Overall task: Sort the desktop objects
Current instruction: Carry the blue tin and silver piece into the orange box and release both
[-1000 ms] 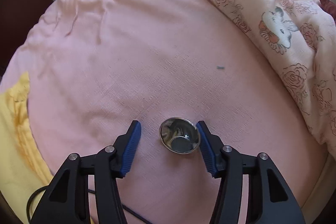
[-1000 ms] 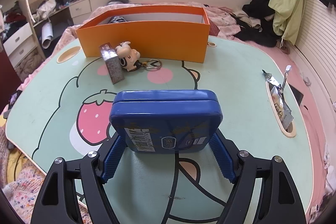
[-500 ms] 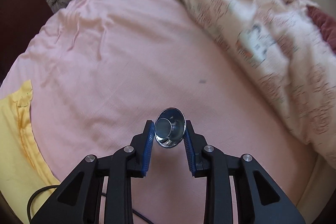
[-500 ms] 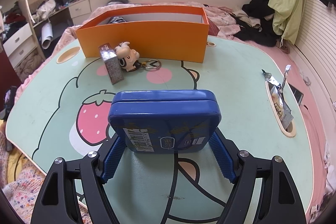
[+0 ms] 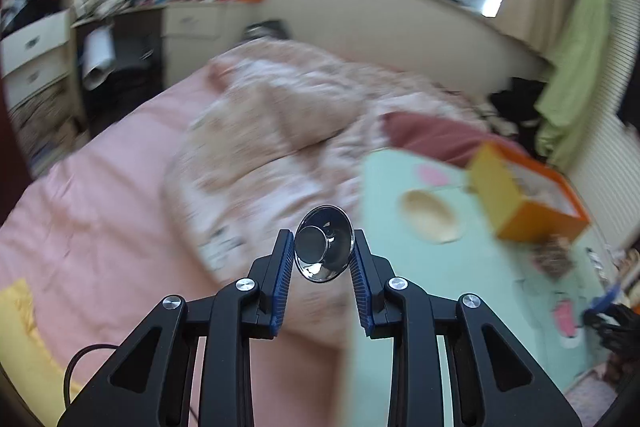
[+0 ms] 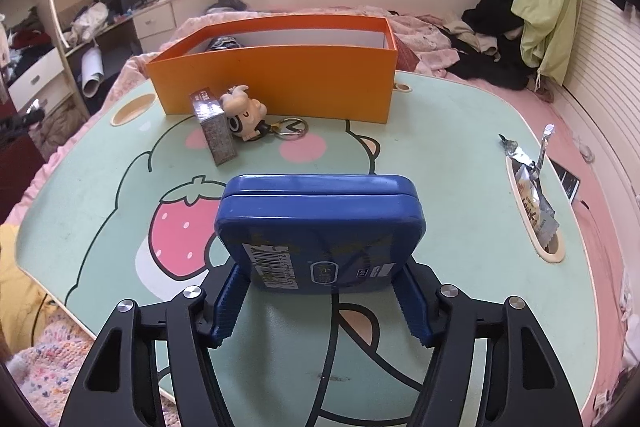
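Beside the orange box, my right gripper was closing around the blue tin. My left gripper pinched the shiny cup, which might slip out.

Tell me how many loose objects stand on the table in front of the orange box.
2: a small grey carton on the left, a cartoon keychain figure touching its right side. Others may hide behind the blue tin.

Mint cartoon table with orange box, small carton, keychain toy, blue tin.
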